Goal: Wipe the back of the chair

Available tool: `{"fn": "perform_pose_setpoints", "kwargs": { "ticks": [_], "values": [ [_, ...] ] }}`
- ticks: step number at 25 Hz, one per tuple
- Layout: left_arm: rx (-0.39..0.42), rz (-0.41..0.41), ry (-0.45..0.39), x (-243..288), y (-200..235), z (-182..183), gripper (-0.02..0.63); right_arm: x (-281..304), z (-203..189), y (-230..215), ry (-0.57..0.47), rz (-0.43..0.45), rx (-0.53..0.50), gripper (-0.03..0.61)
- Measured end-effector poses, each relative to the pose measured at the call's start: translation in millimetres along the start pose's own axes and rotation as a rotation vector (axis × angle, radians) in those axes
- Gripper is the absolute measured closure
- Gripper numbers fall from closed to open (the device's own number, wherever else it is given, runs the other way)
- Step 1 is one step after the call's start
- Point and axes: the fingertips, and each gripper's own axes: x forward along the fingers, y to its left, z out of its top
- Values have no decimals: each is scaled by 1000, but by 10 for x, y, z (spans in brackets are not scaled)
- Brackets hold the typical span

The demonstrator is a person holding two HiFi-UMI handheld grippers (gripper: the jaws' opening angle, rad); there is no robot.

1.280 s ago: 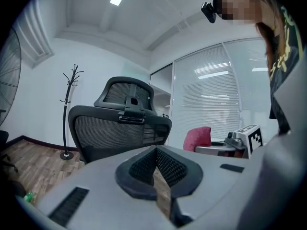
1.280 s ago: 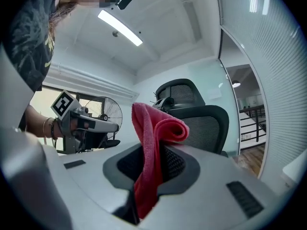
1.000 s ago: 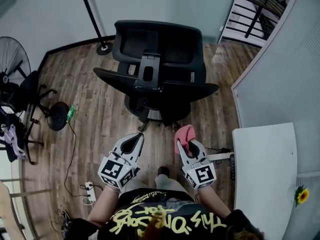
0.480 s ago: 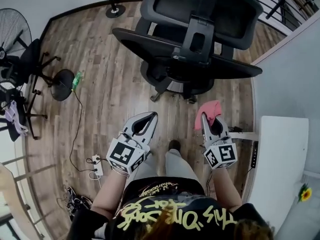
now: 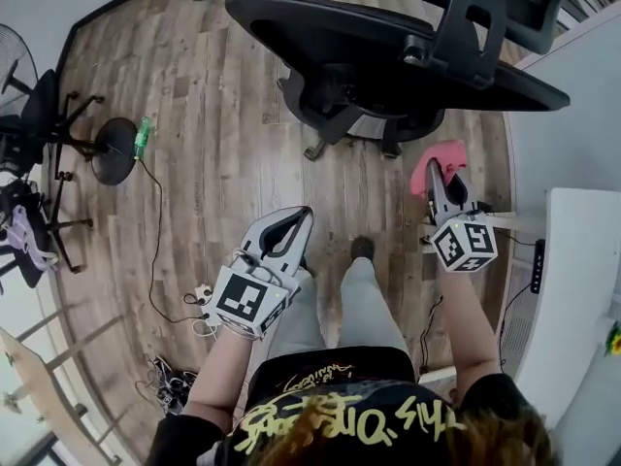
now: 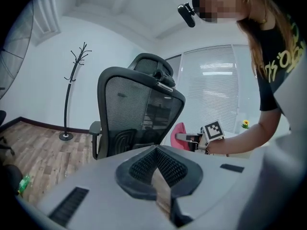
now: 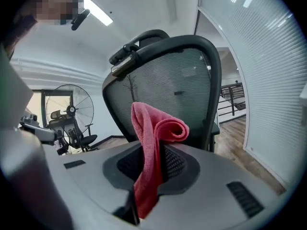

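Pink cloth point(image 7: 149, 143) in right gripper point(image 5: 443, 183), facing chair point(image 7: 180, 80)

Wood plank floor point(image 5: 194, 163), white walls point(image 6: 38, 80), coat stand point(image 6: 72, 95), standing fan point(image 7: 67, 113), slatted blinds point(image 6: 216, 80), ceiling strip light point(image 7: 98, 12) (lit).

Matt mesh chair back point(image 7: 178, 83), nubbly cloth point(image 7: 147, 147)

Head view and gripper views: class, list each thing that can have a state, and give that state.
Left gripper: shut, empty.
Right gripper: shut on cloth.
Cloth: folded over, clamped between the jaws.
Chair: upright, back toward the person.
Coat stand: upright, bare.
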Motion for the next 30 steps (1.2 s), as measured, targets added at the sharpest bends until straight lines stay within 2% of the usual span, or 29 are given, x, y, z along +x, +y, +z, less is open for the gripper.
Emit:
{"fn": "perform_pose_setpoints", "kwargs": {
  "ticks": [3,5,10,17,20,26,30],
  "values": [
    [-1,-21,7,-10,70,-132,620,152,-221,-142,27,-43,48,513],
    [-9,-41,10,-35,99,-218,620,236,-332,-248,42,-75,40,514],
    [-16,-70,38,-83,199,-403,620,598,-304,-481,43,-104,-79,514],
    [-44,-22,41,-199,305,-424,620,1245,-395,-861,134,-139,-231,512],
    [-66,-7,28,-228,311,-463,620,1420,-453,-1016,174,-173,-230,514],
    [-72,-11,59,-239,257,-547,620,1588,-474,-1339,201,-266,-197,512],
    [-76,-1,42,-192,287,-540,620,1689,-458,-1343,216,-276,-228,512]
  ]
}}
